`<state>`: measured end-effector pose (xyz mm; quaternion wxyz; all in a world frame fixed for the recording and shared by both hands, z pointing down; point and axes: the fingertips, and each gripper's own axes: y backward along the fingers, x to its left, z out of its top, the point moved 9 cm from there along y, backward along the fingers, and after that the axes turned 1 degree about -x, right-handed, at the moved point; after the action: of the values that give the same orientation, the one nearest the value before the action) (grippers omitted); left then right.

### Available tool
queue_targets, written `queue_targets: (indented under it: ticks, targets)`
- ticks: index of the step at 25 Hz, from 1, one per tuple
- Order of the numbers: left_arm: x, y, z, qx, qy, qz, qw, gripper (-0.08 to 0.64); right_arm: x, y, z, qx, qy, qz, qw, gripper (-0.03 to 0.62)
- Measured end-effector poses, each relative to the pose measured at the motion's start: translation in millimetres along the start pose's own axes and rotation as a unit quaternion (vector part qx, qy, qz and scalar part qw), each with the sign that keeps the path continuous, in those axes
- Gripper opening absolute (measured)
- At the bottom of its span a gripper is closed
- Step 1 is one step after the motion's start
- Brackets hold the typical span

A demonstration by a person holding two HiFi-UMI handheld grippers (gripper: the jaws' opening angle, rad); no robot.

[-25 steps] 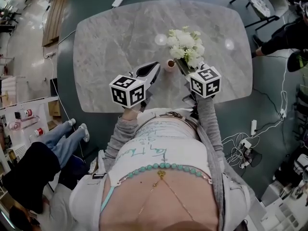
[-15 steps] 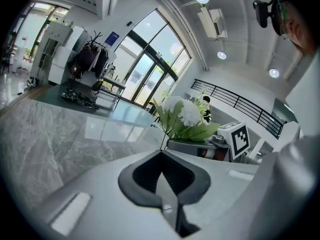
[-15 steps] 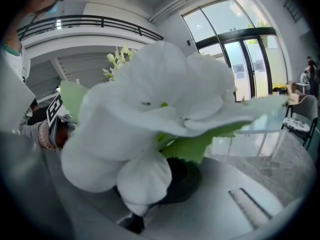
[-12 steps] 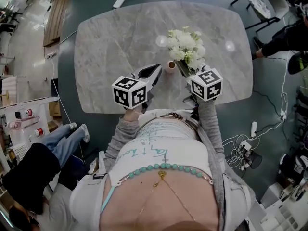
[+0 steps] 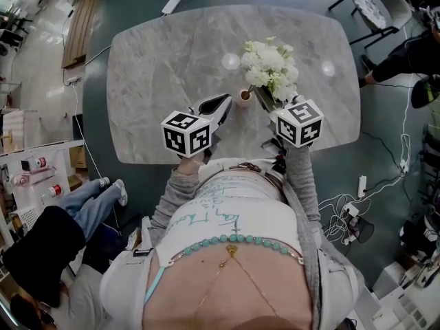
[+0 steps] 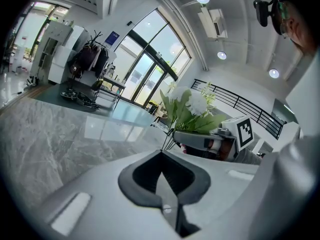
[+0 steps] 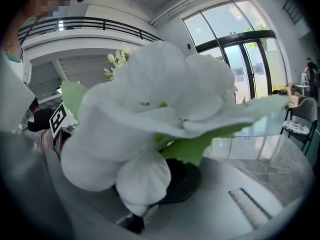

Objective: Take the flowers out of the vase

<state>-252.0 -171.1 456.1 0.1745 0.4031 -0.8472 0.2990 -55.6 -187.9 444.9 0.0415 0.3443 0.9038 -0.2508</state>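
A bunch of white flowers (image 5: 269, 66) with green leaves stands over the right half of the grey marble table (image 5: 158, 60). My right gripper (image 5: 267, 102) is shut on the green stems just below the blooms. In the right gripper view the flowers (image 7: 150, 109) fill the frame and hide the jaw tips. The small peach vase (image 5: 244, 96) stands just left of the stems; whether the stem ends are still inside it I cannot tell. My left gripper (image 5: 223, 100) points at the vase from the left, jaws together with nothing between them. From the left gripper view the stems (image 6: 170, 136) drop behind its jaws.
A person in jeans (image 5: 89, 191) sits by the table's left front corner. A chair (image 5: 375, 5) stands beyond the far right corner. Cables and a power strip (image 5: 347, 208) lie on the floor to the right. The table's front edge (image 5: 234, 153) is close to my body.
My right gripper has risen slightly with the flowers in it, and the blooms now look a little larger and further right. The left gripper has stayed in place.
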Motion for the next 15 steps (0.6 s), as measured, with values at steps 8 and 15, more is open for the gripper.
queue_targets:
  ticks: [8,15]
  targets:
    - [-2,-1,1,0.002,0.000,-0.001,1.0000,0.000,1,10,13,-0.009,0.003,0.001,1.000,0.038]
    - [0,-3,-2,0.002,0.001,-0.002,1.0000,0.000,3,15,21,-0.016,0.013,0.001,1.000,0.038]
